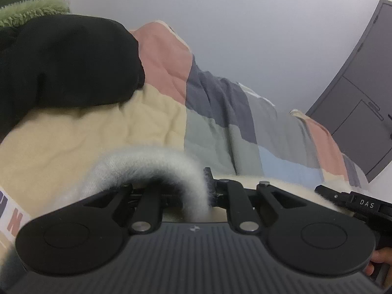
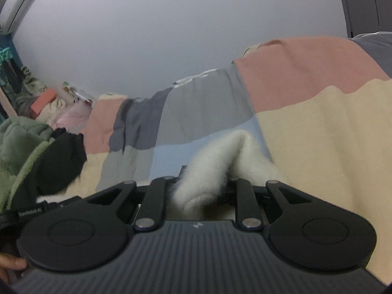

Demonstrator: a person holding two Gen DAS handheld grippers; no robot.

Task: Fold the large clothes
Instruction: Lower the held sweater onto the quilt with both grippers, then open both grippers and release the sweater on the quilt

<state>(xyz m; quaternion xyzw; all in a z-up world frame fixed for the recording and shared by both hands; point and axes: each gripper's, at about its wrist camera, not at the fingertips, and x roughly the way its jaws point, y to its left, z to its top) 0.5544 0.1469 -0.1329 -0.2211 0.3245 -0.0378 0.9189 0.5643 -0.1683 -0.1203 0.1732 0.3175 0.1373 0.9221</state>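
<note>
- Left gripper (image 1: 196, 191) clamped on a fold of white fleecy garment (image 1: 147, 169), the pile arching up between the narrowed jaws.
- Right gripper (image 2: 201, 191) likewise clenched on the same white fleece (image 2: 220, 156), a thick wad bunched up at its fingers.
- Garment lying on the patchwork quilt (image 1: 220, 103), over its cream patch at the near edge; only the pinched parts visible, the rest hidden under the gripper bodies.
- Step in hand, by judgement: edge of the garment gripped at two points, ready to be carried over or laid flat on the quilt for a fold.
- Next move likely needing both grips kept tight, level with each other, and the cloth drawn taut before being laid down; thick fleece apt to slip or bunch.
- Left of the garment on the quilt: a black garment (image 1: 68, 61), with a green fleece jacket (image 1: 31, 12) behind it; both close enough to crowd the folding space.
- Beyond the quilt: plain pale wall, a grey cabinet (image 1: 362, 93) to the right, an air conditioner (image 2: 19, 0) high on the left.
- A fingertip of the person (image 1: 382, 257) at the left gripper's handle.
</note>
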